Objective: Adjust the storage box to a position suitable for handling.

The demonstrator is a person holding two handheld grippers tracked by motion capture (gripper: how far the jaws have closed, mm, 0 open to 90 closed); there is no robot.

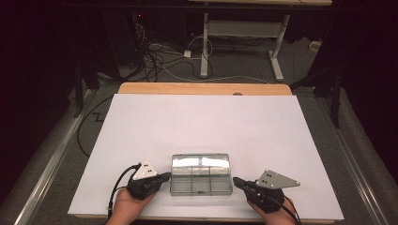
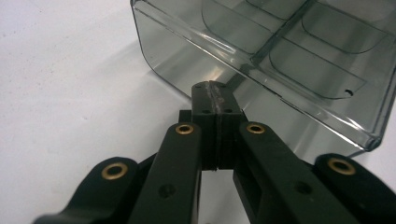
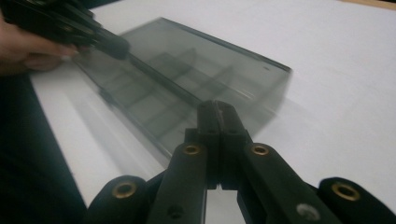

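A: Where was the clear compartment box found?

B: It was seen lying flat on the white tabletop, near the front edge, between the two claws. Its dividers could be made out through the smoky plastic; no contents could be told.

A: And the claws?

B: The left claw was pressed shut with nothing held, its tips set against the box's near wall or just short of it. The right claw was likewise closed on nothing, and was pointed at the opposite end of the box; whether contact had been made there could not be told.

A: What risk was judged from that?

B: A slide was considered the chief danger. The box looked light and the sheet smooth, so a push from one side alone could have sent it skating or turning away from the other claw. With both claws shut, no grip on a wall was possible; a lift could not have been attempted until one was opened.

A: Anything else?

B: A push near the top edge might have tipped the box or sprung its lid.
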